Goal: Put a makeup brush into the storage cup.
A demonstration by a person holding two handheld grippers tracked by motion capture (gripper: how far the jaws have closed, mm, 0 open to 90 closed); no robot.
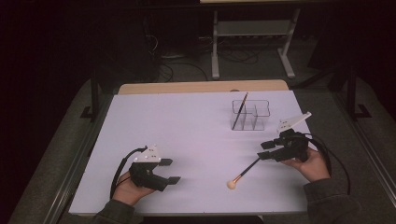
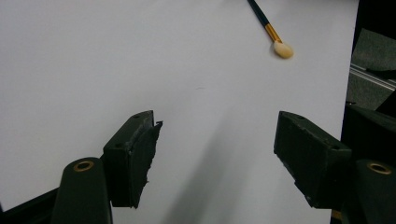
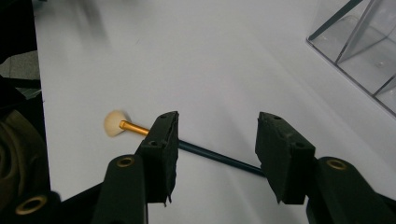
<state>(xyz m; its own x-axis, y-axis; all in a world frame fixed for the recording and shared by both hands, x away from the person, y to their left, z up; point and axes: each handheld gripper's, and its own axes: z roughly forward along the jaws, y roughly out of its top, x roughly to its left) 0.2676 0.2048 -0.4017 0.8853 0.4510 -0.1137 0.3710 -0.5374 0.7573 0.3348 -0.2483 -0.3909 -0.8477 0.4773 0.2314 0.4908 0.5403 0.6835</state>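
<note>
The brush (image 3: 205, 153) lies flat on the table (image 1: 187, 121), its handle between the right gripper's (image 3: 215, 156) spread jaws — not yet pinched. Closing off-centre could roll the thin handle away. The left gripper (image 2: 217, 158) rests open, well apart; the organizer (image 1: 251, 115) stands beyond.

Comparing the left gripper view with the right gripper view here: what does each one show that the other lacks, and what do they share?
Left gripper view: the left gripper, jaws wide apart with bare table between them. Right gripper view: the right gripper, jaws open astride the brush handle without pinching it, plus a corner of the clear organizer. Both: the brush with its pale tip, lying on the white table.
</note>
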